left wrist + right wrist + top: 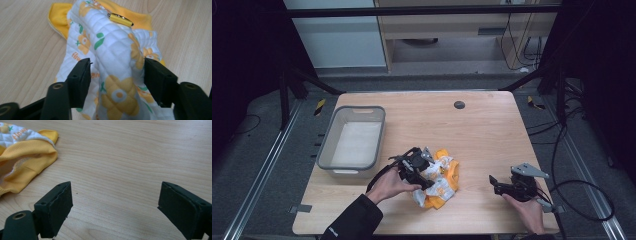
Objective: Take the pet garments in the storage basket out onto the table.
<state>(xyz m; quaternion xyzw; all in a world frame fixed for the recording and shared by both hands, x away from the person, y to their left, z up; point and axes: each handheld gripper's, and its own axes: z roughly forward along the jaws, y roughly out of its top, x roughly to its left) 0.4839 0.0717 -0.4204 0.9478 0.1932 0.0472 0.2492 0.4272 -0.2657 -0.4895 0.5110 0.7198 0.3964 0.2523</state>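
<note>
- Pale wood worktop (482, 130) on a dark-framed rig carries a grey tub (353, 141) at its left and a crumpled quilted garment (441, 179), white with orange flowers and yellow ribbing, near the front middle.
- Left gripper (424, 176) sits over the garment; in the left gripper view a raised fold of cloth (117, 75) stands between its spread jaws, the pad on the right side touching it, the other just clear, so nothing is pinched.
- Right gripper (495, 183) rests well apart at the front right, jaws spread over bare wood.
- Judgement: this looks like a regrasp or release on the garment; next comes either closing on the fold or backing off it.
- Room: open wood lies behind and to the right of the garment; the tub stands close on the left, the front edge close behind the hands.
</note>
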